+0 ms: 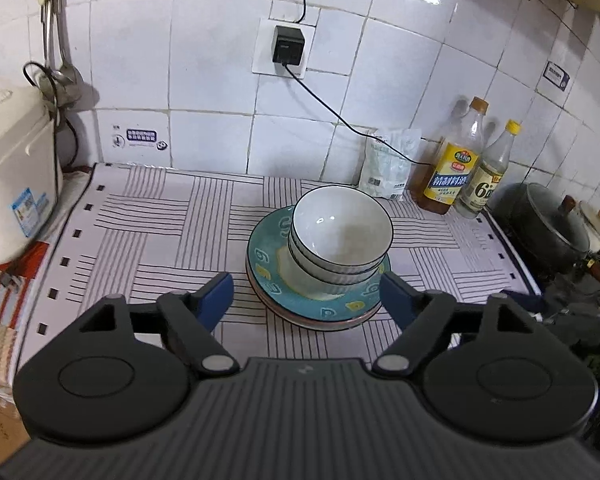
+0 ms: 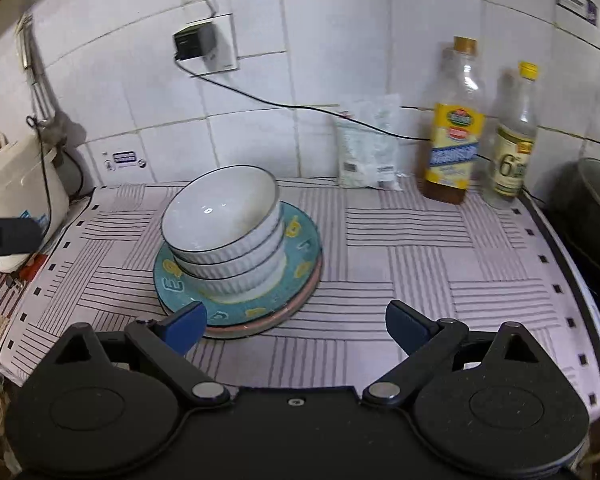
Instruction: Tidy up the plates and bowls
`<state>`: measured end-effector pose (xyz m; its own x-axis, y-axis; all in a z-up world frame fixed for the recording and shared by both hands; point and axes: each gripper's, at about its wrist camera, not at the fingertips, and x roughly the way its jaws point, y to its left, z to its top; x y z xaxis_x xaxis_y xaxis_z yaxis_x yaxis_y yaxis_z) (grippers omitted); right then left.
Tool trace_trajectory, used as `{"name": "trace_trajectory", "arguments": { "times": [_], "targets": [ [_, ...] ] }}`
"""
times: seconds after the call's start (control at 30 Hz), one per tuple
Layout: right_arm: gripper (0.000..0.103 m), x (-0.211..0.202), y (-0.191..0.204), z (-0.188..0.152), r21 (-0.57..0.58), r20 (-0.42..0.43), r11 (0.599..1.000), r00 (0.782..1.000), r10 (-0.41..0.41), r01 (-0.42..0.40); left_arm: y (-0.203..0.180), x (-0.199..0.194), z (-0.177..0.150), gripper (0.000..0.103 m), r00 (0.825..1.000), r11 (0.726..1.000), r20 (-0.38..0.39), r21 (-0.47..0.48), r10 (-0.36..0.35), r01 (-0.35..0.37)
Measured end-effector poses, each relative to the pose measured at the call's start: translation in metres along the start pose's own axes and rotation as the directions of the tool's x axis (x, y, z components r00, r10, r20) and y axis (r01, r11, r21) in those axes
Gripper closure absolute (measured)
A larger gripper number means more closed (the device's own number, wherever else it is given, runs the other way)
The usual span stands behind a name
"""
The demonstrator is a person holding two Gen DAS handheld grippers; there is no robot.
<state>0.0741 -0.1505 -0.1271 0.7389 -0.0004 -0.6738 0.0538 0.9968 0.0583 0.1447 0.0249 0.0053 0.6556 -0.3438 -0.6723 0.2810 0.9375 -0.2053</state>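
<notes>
Three white ribbed bowls (image 1: 340, 236) (image 2: 224, 220) with dark rims are nested and stand on a teal plate (image 1: 268, 264) (image 2: 296, 268) with yellow marks. That plate lies on a pink plate whose edge (image 2: 300, 300) shows beneath. The stack rests on a striped cloth. My left gripper (image 1: 306, 292) hangs above and in front of the stack, open, nothing between its blue pads. My right gripper (image 2: 296, 324) is open and empty too, in front of the stack and to its right. Part of the left gripper (image 2: 8, 236) shows at the left edge of the right wrist view.
A white rice cooker (image 1: 12, 168) stands at the left. Two bottles (image 1: 460, 160) (image 2: 456, 128) and a white bag (image 1: 388, 164) line the tiled wall at the back right. A dark pot (image 1: 548, 228) sits on the stove at far right. A black cable (image 1: 340, 116) runs from the wall socket.
</notes>
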Motion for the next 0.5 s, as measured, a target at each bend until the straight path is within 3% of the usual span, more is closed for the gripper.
{"name": "trace_trajectory", "arguments": {
  "times": [0.1,0.17,0.33,0.5],
  "targets": [
    [0.005,-0.011,-0.004,0.001,0.003,0.01,0.999,0.999,-0.04,0.04,-0.01,-0.007,-0.003,0.015,1.0,0.999,-0.008,0.038,0.026,-0.025],
    [0.004,-0.019,-0.005,0.002,-0.005,0.006,0.998,0.998,-0.067,0.068,-0.014,-0.011,-0.005,0.003,1.0,0.999,-0.011,0.04,0.02,-0.019],
    [0.004,-0.035,-0.004,0.004,-0.034,-0.054,0.993,0.992,-0.111,0.109,-0.021,-0.021,-0.006,0.0,0.998,0.998,-0.024,0.021,0.061,-0.06],
    [0.004,-0.055,-0.009,0.001,0.012,-0.051,0.997,0.996,-0.076,0.077,-0.024,-0.031,-0.007,0.0,0.991,0.992,-0.048,0.013,0.127,-0.126]
  ]
}}
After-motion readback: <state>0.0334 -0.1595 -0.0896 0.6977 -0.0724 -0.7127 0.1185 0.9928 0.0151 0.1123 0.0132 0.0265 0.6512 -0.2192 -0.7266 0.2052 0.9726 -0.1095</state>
